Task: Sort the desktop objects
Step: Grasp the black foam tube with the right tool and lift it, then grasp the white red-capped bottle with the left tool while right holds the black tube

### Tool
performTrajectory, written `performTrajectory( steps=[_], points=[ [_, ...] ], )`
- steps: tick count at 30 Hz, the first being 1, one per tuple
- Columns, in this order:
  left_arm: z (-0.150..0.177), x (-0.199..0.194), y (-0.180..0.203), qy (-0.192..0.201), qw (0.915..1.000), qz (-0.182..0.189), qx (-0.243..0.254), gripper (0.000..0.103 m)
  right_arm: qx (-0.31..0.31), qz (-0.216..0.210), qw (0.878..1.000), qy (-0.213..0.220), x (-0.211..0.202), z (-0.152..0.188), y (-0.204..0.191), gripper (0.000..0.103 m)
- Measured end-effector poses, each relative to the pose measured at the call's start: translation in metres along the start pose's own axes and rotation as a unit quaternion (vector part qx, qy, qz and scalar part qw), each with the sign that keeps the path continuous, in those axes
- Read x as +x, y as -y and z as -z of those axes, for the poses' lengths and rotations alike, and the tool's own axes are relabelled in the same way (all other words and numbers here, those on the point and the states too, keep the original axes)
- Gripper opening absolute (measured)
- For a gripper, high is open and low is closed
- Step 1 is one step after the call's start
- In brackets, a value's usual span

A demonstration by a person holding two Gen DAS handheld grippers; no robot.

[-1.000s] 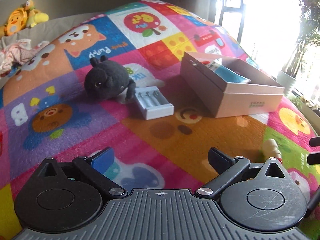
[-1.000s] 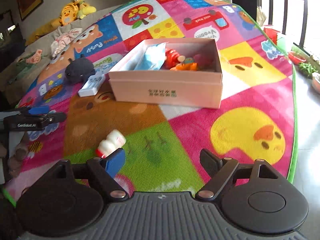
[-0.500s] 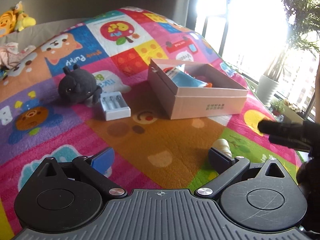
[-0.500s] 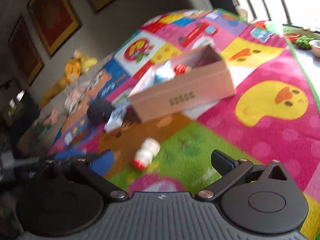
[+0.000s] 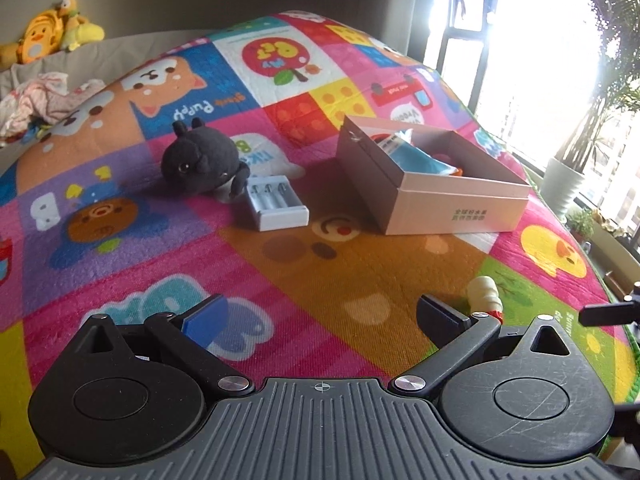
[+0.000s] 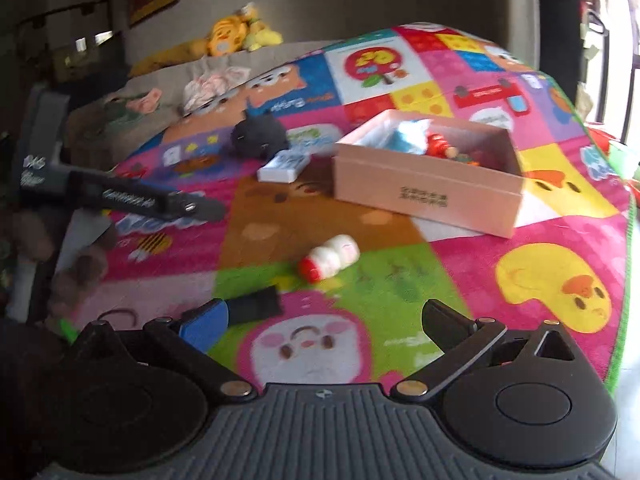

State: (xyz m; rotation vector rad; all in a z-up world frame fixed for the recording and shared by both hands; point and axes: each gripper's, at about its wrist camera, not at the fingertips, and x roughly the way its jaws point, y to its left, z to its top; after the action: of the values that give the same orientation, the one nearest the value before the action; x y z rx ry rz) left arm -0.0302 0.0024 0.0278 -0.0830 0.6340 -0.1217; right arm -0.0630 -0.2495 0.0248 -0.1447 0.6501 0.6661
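The right gripper (image 6: 326,316) is held wide apart, and nothing is held between its tips. The left gripper (image 5: 320,314) is spread wide too, and it is empty as well.

Just ahead of the right gripper, a little to its left side, a small white bottle with a red cap (image 6: 330,258) is seen lying on its side on the play mat (image 6: 400,292). Its long way runs slantwise across the gripper, with the red cap nearer and to the left. From the left gripper the same bottle (image 5: 485,292) is seen off past the right tip. The right gripper is judged to be better lined up, so the bottle would best be picked up by it.

Farther out, the pink box (image 6: 430,196) is found, open on top, with toys inside. A white battery case (image 6: 284,166) and a black plush toy (image 6: 260,136) are left beyond.
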Motion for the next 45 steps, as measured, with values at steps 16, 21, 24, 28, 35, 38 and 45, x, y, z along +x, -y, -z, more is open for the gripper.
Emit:
performTrajectory(
  steps=[16,21,24,28,35,38,45],
  points=[
    [0.011,-0.028,-0.061,0.017,0.9971,-0.055,-0.051,0.103,-0.150,-0.075,0.985,-0.042,0.118,-0.053,-0.061,0.091],
    [0.011,-0.030,-0.070,0.021,0.9963,-0.054,-0.063,0.103,-0.131,-0.068,0.988,-0.042,0.111,-0.061,-0.058,0.076],
    [0.011,-0.028,-0.065,0.020,0.9974,-0.038,-0.058,0.103,-0.090,-0.051,0.994,-0.018,0.084,-0.063,-0.037,0.076],
    [0.008,-0.022,-0.032,0.008,0.9992,0.039,-0.007,0.103,-0.029,0.043,0.998,0.047,0.029,-0.056,0.007,0.076],
    [0.001,0.015,0.071,-0.019,0.9697,0.167,0.177,0.103,0.089,0.168,0.981,0.039,-0.013,0.002,0.067,0.076],
    [0.001,0.034,0.096,-0.063,0.9593,0.199,0.190,0.103,0.120,0.187,0.974,0.040,-0.014,0.024,0.075,0.076],
    [0.011,0.038,0.126,-0.099,0.9322,0.294,0.186,0.103,0.160,0.196,0.966,0.041,-0.006,0.042,0.093,0.077]
  ],
)
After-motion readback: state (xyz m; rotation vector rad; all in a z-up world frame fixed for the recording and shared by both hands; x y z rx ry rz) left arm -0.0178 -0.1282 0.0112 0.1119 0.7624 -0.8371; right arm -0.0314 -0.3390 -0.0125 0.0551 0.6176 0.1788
